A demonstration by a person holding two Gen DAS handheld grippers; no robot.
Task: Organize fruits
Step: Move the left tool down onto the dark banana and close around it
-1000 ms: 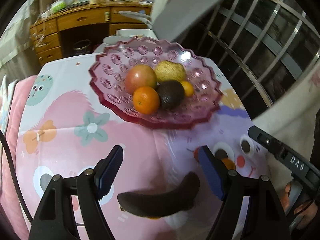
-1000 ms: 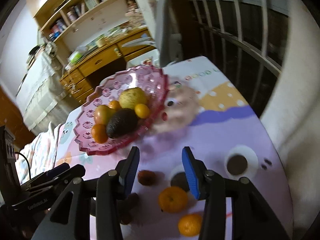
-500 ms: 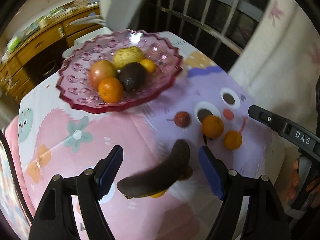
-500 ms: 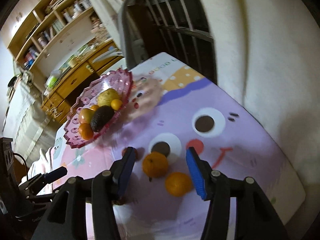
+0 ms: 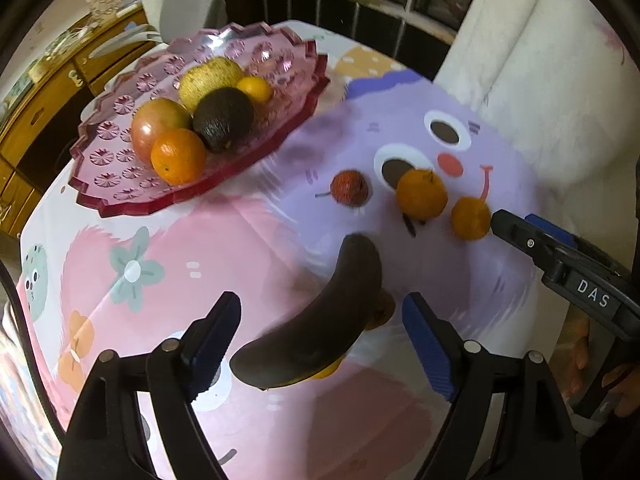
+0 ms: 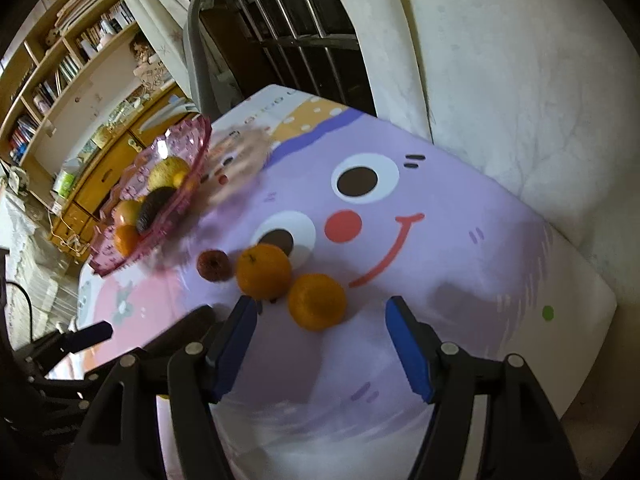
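Between the tangerines (image 6: 317, 301) and the table edge (image 6: 576, 272), bare cloth.

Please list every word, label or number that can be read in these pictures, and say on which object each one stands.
"DAS": white letters on the black body of the right hand-held gripper, seen in the left wrist view.
Book spines on the shelves: too small to read.
Left hand-held gripper lettering, right wrist view: too dark and blurred.
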